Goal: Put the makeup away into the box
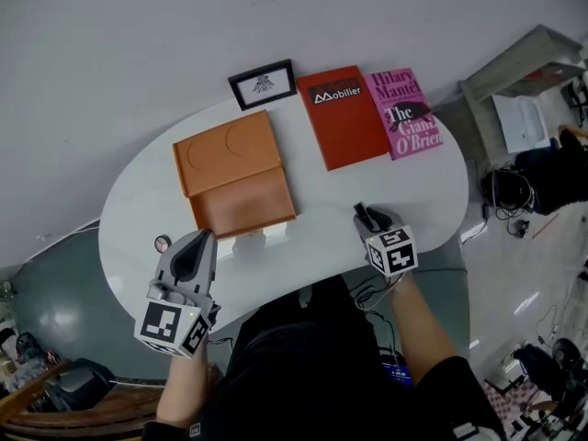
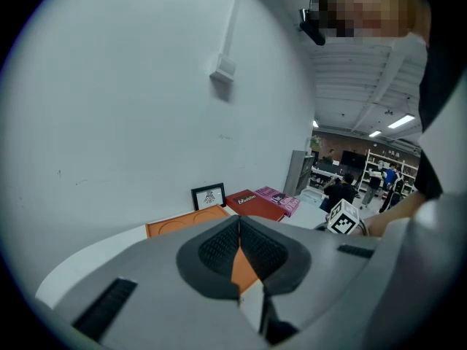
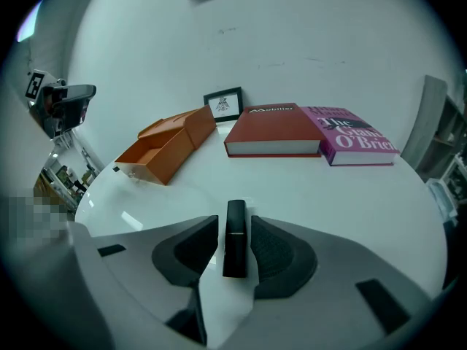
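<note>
So the slim black rectangular makeup tube [image 3: 234, 239] sits between the jaws of my right gripper [image 3: 234, 233], long side in line with them, with a sliver of gap either side. The orange rectangular box [image 3: 164, 148] lies well apart on the white table [image 3: 350, 195], open, its lid folded back showing two round recesses.

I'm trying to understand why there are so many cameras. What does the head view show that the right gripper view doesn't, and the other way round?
Only the head view shows the right claw from outside, with its marker cube and the person's forearm. Only the right gripper view plainly shows a black tube between that claw's pads, a gap on each side. Both show the orange box, framed picture, red book and pink book on the white table.
</note>
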`<move>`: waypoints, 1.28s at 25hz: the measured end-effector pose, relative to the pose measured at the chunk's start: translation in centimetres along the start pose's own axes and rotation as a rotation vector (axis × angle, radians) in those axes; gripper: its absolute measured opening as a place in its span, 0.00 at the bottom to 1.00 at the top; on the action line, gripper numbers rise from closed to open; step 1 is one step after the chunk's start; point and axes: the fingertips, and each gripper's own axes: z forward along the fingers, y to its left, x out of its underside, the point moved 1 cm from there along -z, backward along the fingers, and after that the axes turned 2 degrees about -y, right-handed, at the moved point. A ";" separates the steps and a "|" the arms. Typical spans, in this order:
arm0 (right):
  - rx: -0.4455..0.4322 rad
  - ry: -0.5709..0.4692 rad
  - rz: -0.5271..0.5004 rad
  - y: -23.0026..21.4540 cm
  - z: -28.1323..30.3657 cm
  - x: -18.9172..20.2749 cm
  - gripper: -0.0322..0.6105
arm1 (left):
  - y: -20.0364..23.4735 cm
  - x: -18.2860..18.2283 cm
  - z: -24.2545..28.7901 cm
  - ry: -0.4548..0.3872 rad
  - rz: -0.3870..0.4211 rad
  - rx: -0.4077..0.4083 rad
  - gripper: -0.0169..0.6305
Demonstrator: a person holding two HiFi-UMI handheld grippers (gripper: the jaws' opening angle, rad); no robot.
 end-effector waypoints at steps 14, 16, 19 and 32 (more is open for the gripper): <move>0.008 -0.024 -0.121 3.7 -0.6 -4.1 0.22 | 2.2 -0.5 -4.4 -0.097 -0.016 -0.042 0.05; -0.009 -0.070 -0.144 5.8 -1.1 -6.4 0.22 | 3.0 -0.5 -5.8 -0.123 -0.017 -0.048 0.05; -0.044 -0.131 -0.199 9.8 -1.5 -9.8 0.22 | 4.1 -0.3 -8.0 -0.156 0.007 -0.064 0.05; -0.233 -0.175 -0.397 26.7 0.7 -16.3 0.22 | 5.8 0.4 -14.5 -0.257 0.023 -0.065 0.05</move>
